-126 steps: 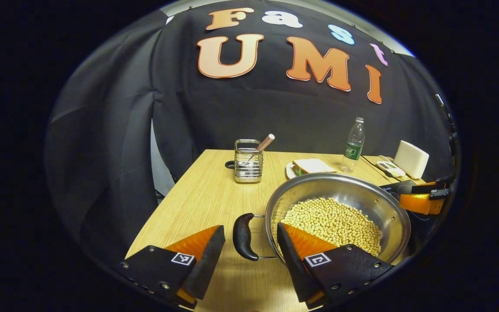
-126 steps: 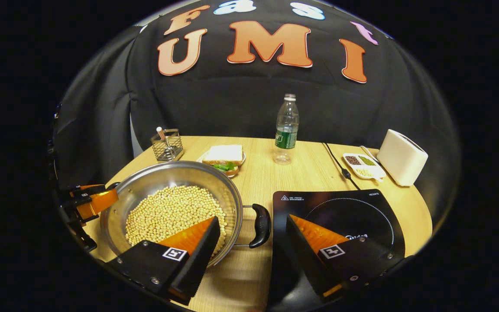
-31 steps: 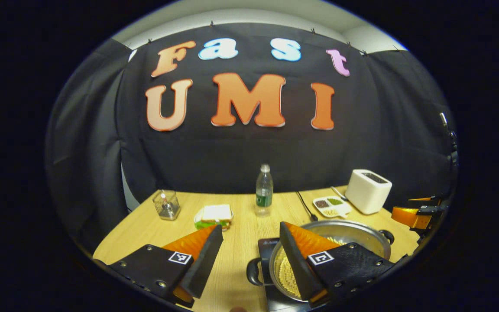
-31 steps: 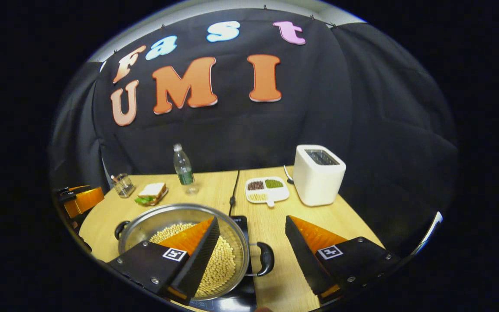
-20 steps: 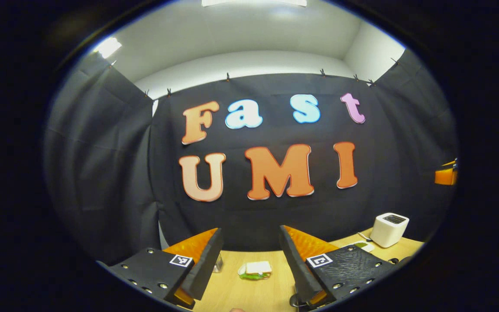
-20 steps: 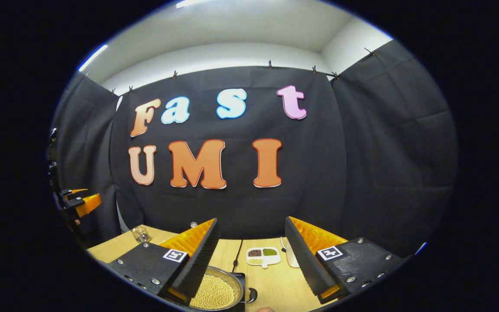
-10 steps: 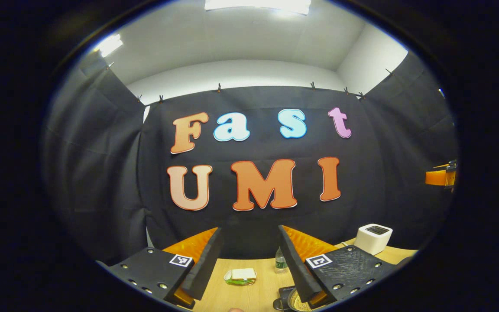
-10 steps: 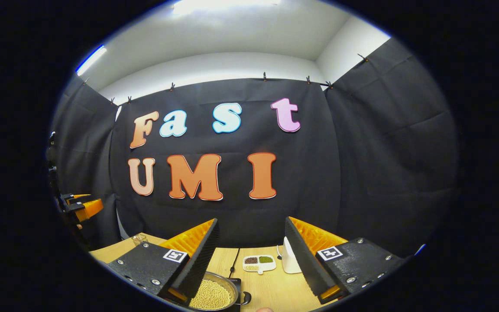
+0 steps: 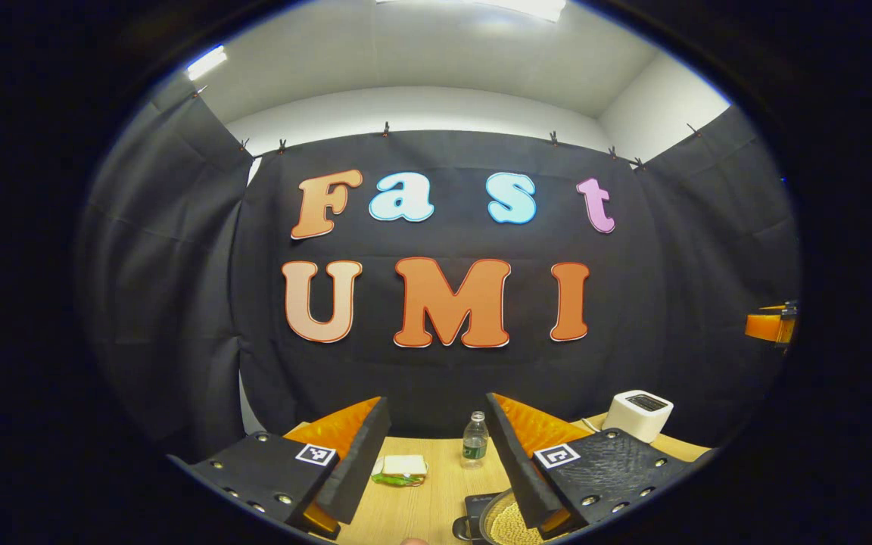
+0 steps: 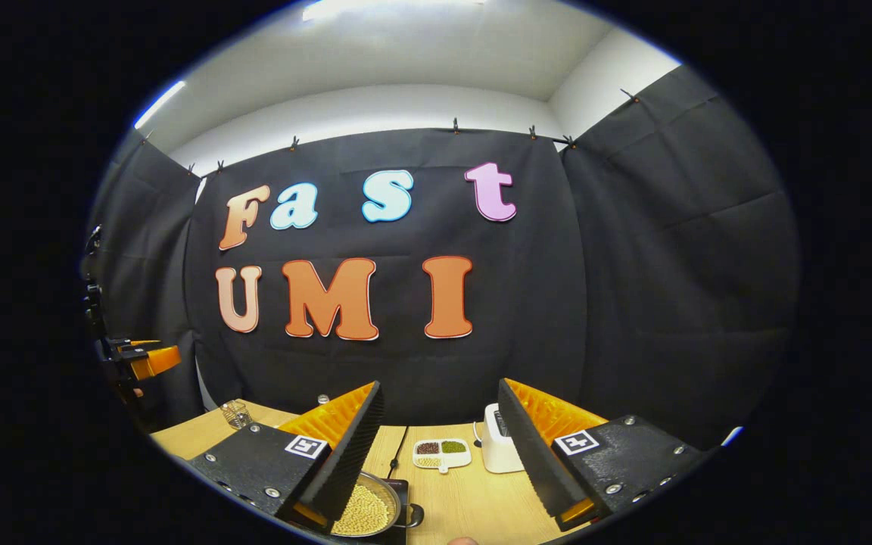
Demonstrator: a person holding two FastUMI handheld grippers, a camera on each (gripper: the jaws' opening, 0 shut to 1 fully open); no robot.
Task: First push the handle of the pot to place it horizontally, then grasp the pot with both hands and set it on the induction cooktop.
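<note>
The steel pot full of yellow beans sits on the black induction cooktop low in the right gripper view, with one black handle sticking out to its right. In the left gripper view the pot and the cooktop peek out beside my right-hand finger. My left gripper is open, raised well above the table and holding nothing. My right gripper is open too, high up and back from the pot. Each gripper also appears at the edge of the other's view, left gripper and right gripper.
On the wooden table stand a water bottle, a sandwich plate and a white toaster. The right gripper view adds a divided dish, the toaster, a wire holder and a cable.
The pot went from the table onto the cooktop and both grippers let go of its handles. They have since lifted high and pulled back; in the last half second they barely drift.
</note>
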